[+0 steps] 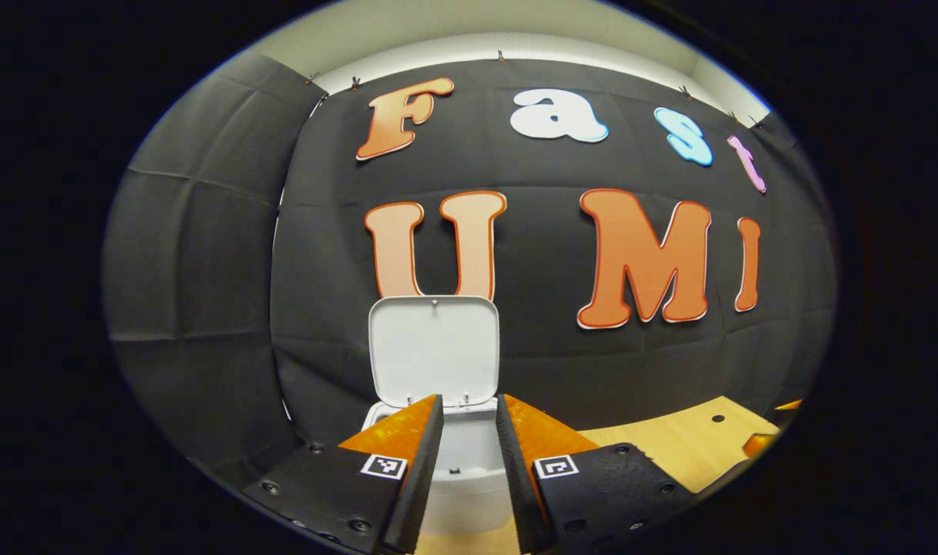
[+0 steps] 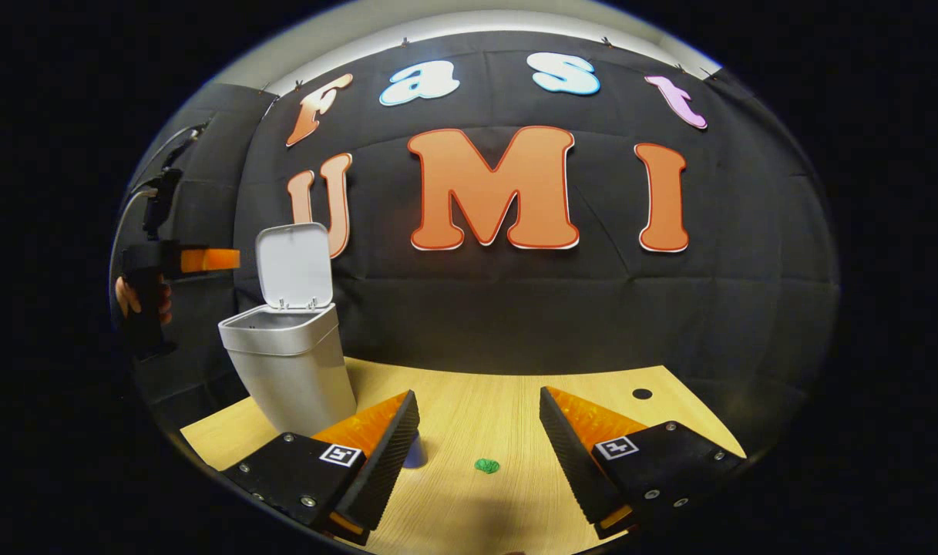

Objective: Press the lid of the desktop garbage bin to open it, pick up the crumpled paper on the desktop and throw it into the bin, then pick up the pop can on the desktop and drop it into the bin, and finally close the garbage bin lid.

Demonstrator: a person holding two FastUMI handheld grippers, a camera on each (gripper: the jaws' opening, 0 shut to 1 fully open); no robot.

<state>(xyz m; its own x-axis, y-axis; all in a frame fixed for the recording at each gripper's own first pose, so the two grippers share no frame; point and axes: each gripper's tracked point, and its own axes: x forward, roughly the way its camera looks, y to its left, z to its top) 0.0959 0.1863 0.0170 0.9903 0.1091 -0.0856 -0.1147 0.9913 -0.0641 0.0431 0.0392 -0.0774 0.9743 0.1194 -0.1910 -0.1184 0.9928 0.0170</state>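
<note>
The white desktop bin [image 2: 291, 370] stands at the left of the wooden table, its lid [image 2: 295, 266] raised upright. In the left gripper view the bin [image 1: 469, 455] sits just beyond my left gripper [image 1: 470, 401], with the raised lid [image 1: 434, 351] above; its fingers are a narrow gap apart and hold nothing. In the right gripper view a hand holds that left gripper [image 2: 206, 260] up and left of the bin. My right gripper [image 2: 478, 397] is wide open over the table. A small green crumpled scrap [image 2: 485, 465] lies between its fingers. A bluish-grey object [image 2: 416, 453] is partly hidden by one finger.
The wooden table [image 2: 476, 408] runs back to the black cloth wall, with a small dark hole [image 2: 642, 394] at the back right. In the left gripper view the table [image 1: 669, 443] extends right of the bin, and orange parts [image 1: 761, 443] show at its far edge.
</note>
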